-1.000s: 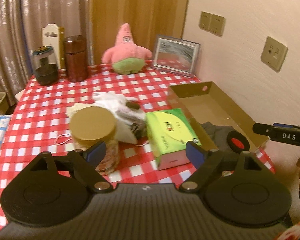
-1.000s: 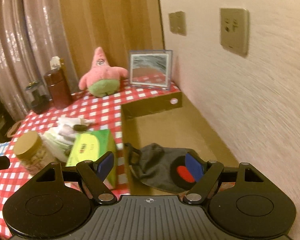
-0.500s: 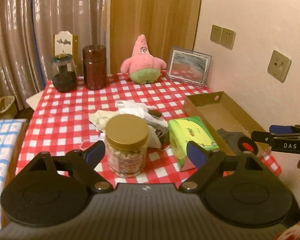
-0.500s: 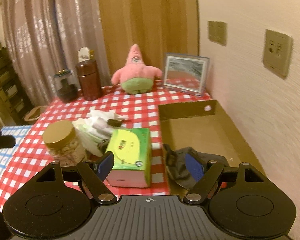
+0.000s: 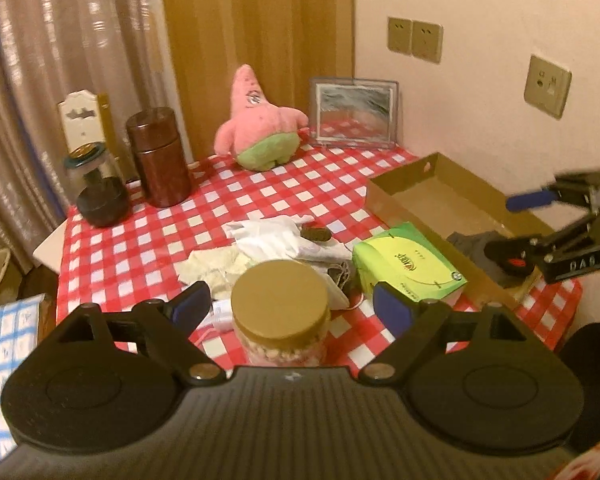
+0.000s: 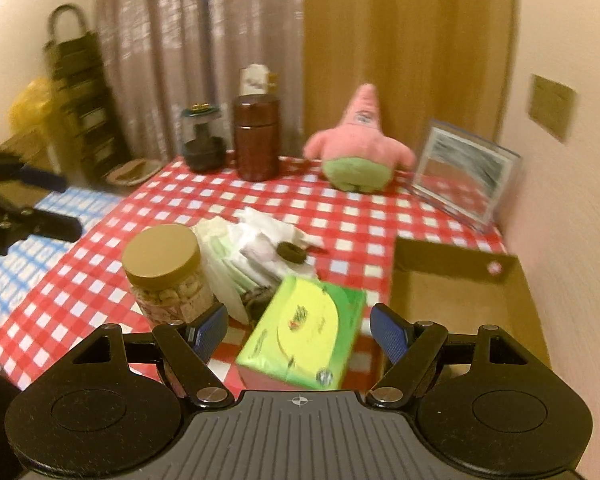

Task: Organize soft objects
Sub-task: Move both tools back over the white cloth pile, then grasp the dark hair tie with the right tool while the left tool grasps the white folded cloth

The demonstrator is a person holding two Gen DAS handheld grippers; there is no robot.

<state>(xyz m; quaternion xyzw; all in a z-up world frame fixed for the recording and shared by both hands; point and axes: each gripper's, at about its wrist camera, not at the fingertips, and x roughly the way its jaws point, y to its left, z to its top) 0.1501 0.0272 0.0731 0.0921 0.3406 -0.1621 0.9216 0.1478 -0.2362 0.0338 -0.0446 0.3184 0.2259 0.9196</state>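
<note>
Checked red-and-white tablecloth (image 5: 112, 240), cardboard tray (image 5: 440, 196) at the right edge by the wall. Dark cloth item (image 5: 470, 242) already lies in the tray's near end. Remaining soft stuff: white cloth pile (image 6: 256, 248) mid-table, pink star plush (image 6: 358, 148) at the back. Green tissue box (image 6: 304, 344) sits between pile and tray; capped jar (image 5: 280, 316) just left of the pile.

Change over the last second: both grippers pulled back and swung left, away from the tray. Right gripper (image 6: 298, 330) now frames the tissue box, left gripper (image 5: 292, 308) the jar. Both spread wide, holding nothing.

Read: 1 item placed, likely lining up the next pick.
</note>
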